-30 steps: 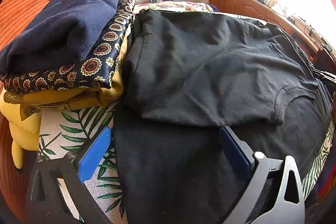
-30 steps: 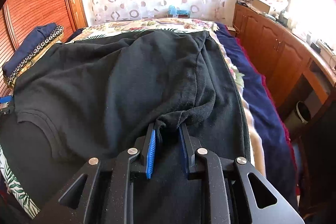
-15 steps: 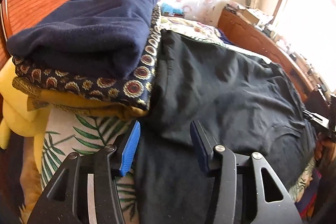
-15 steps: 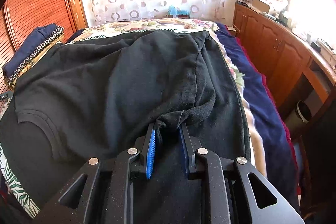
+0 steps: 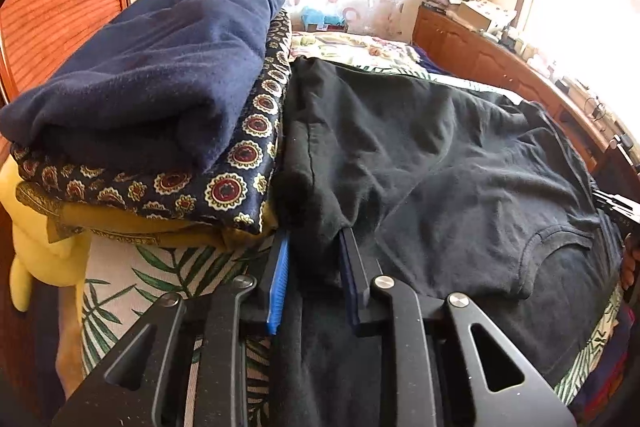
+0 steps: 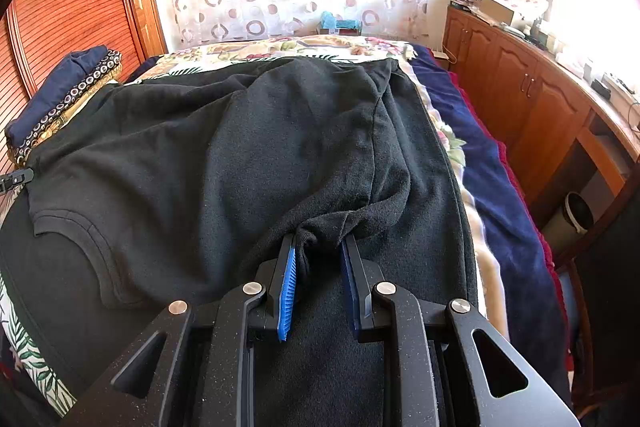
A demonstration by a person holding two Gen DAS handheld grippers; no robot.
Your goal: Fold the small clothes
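A black T-shirt (image 5: 440, 167) lies spread across the bed, its neckline (image 5: 556, 247) toward the near edge. My left gripper (image 5: 314, 237) is at the shirt's left edge, beside the folded stack. Its jaws are closing, with a bunched fold of the black fabric pinched between the blue pads (image 5: 280, 279). In the right wrist view the same T-shirt (image 6: 200, 167) fills the middle. My right gripper (image 6: 318, 243) is shut on a gathered fold at the shirt's right side. The fabric rises slightly toward both grips.
A stack of folded clothes (image 5: 160, 87), navy on top of patterned and mustard pieces, sits left of the shirt on the leaf-print bedcover (image 5: 160, 267). A yellow plush toy (image 5: 40, 247) hangs at the bed's left edge. Right of the bed are a blue blanket (image 6: 500, 187) and wooden cabinets (image 6: 520, 99).
My left gripper's jaws went from wide open to closed around the shirt's left edge, gathering a fold beside the stack. The right gripper kept still with its hold.
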